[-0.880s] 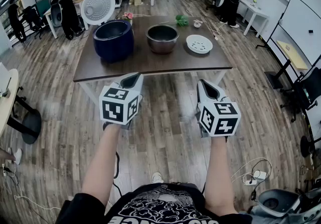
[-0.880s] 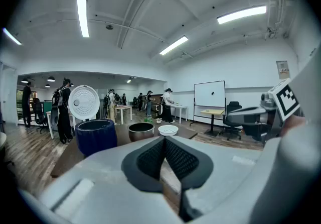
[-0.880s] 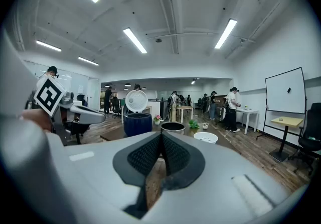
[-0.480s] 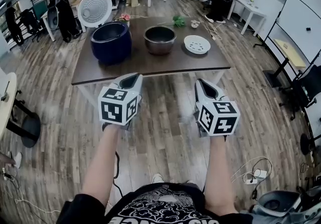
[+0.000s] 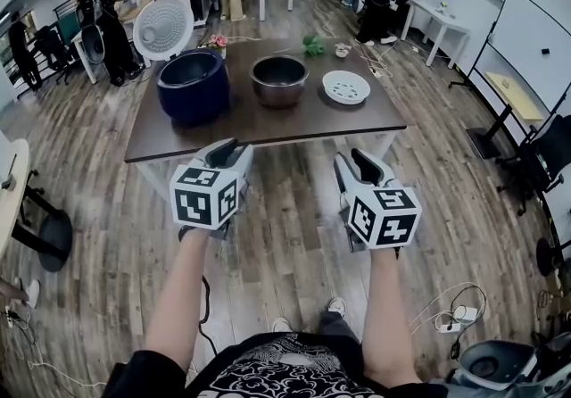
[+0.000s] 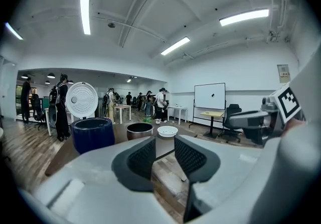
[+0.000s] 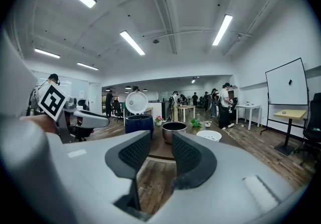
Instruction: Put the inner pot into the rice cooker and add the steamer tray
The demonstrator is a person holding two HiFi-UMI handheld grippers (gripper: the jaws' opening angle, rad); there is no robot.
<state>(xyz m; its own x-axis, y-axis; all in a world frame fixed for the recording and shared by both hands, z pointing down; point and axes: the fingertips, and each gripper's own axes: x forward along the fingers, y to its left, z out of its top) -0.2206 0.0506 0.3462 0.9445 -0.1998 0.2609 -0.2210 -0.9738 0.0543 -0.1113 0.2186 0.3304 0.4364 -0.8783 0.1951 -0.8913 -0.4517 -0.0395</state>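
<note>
While the left gripper [image 5: 227, 152] and the right gripper [image 5: 355, 161] hang in front of the table [image 5: 259, 126], their jaws stand a little apart and empty. The inner pot [image 5: 278, 80] sits on it, between rice cooker [image 5: 194, 86] and steamer tray [image 5: 345, 87].

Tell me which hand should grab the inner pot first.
Right, narrowly. The right gripper has open, empty fingers, and in its own view the pot sits almost in line with them. The left gripper lines up more with the white tray. Both are short of the table.
</note>
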